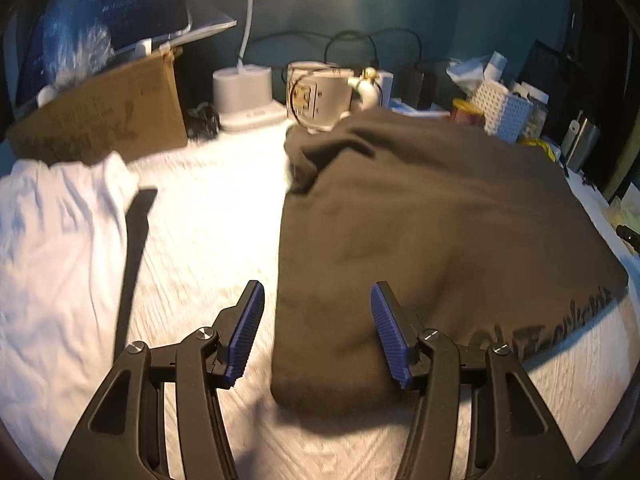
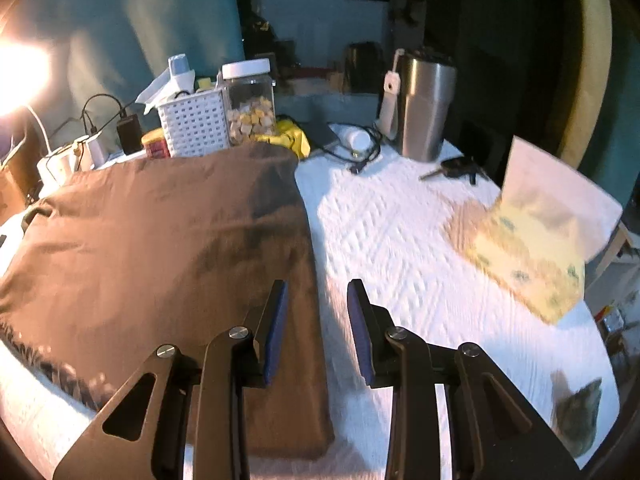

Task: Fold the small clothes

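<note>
A dark brown garment (image 1: pixel 432 232) lies flat and partly folded on the white textured table cover (image 1: pixel 208 216). It also shows in the right wrist view (image 2: pixel 160 240). My left gripper (image 1: pixel 316 300) is open and empty, hovering over the garment's near left edge. My right gripper (image 2: pixel 318 300) is open and empty, above the garment's near right edge. A white garment (image 1: pixel 52 240) lies crumpled at the left of the table.
A cardboard box (image 1: pixel 104 116), a white lamp base (image 1: pixel 244 92) and a mug (image 1: pixel 316 96) stand at the back. A white basket (image 2: pixel 194 124), a jar (image 2: pixel 250 100), a steel tumbler (image 2: pixel 426 108), keys (image 2: pixel 456 170) and a yellow packet (image 2: pixel 532 264) sit at the right.
</note>
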Motion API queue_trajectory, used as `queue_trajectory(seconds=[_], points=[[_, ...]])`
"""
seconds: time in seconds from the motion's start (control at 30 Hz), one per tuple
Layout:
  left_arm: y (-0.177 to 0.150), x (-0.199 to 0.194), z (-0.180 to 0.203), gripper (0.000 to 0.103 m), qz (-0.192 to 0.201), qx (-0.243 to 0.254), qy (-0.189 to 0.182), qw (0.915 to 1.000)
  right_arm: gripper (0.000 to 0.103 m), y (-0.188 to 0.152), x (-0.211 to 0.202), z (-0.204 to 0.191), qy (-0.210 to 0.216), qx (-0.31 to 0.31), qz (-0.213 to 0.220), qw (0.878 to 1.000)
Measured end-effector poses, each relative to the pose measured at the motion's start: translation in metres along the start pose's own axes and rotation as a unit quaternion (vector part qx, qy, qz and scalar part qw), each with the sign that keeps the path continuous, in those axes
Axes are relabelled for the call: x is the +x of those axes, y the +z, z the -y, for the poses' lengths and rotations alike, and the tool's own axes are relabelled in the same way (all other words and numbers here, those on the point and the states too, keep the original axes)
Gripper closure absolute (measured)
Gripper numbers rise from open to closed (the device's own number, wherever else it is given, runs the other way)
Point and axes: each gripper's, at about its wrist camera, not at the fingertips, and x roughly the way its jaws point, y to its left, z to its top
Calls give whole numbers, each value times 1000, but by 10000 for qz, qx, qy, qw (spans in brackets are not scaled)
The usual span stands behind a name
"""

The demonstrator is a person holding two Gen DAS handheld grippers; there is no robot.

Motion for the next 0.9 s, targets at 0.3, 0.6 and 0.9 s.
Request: queue_trajectory(seconds=[0.3,0.6,0.9], points=[[-22,2,-4,48,-97,-77,73,9999,70,-32,-6,13,440,280,-240,9983],[-25,-5,-14,48,-50,-47,246,9997,68,-46,-3,1,613,344,-451,9965],[-33,-2,-14,48,-185,-164,-41,9997,70,-47,-2,-13,544,156,-478,9973]])
